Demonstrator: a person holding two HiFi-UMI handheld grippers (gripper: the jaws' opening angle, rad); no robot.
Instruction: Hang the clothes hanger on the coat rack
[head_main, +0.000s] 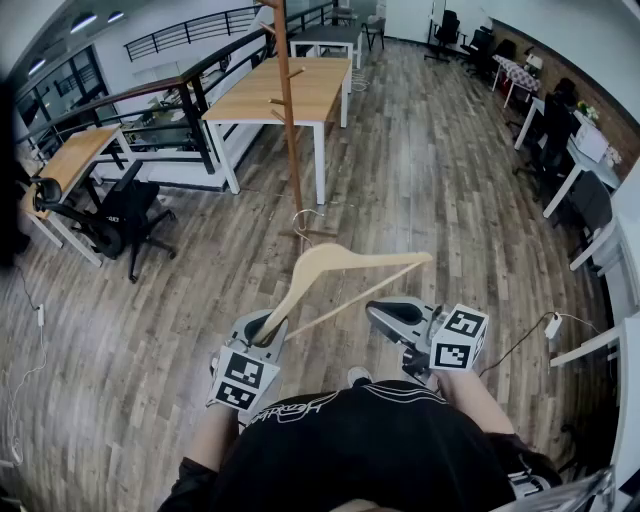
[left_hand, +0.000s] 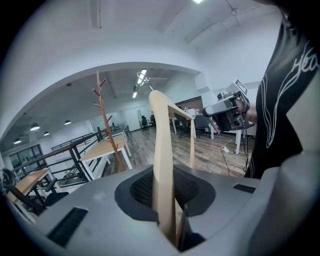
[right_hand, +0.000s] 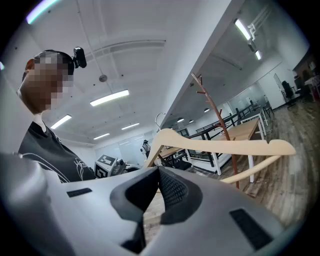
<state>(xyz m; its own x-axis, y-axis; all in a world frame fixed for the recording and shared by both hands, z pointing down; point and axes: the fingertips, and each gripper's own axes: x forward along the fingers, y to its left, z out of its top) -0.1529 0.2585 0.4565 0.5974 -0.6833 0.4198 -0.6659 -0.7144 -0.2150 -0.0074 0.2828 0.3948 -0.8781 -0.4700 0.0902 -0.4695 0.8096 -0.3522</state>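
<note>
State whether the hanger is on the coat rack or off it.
Off: the hanger is clamped in the left tool, well short of the coat rack.

Clothes hanger (head_main: 345, 262): pale wood with crossbar and wire hook (head_main: 305, 218). One arm end is clamped in the left tongs (head_main: 262, 328), clear of the floor (head_main: 450, 200). Coat rack (head_main: 290, 120): brown pegged pole, upright, well apart from the hanger.
</note>
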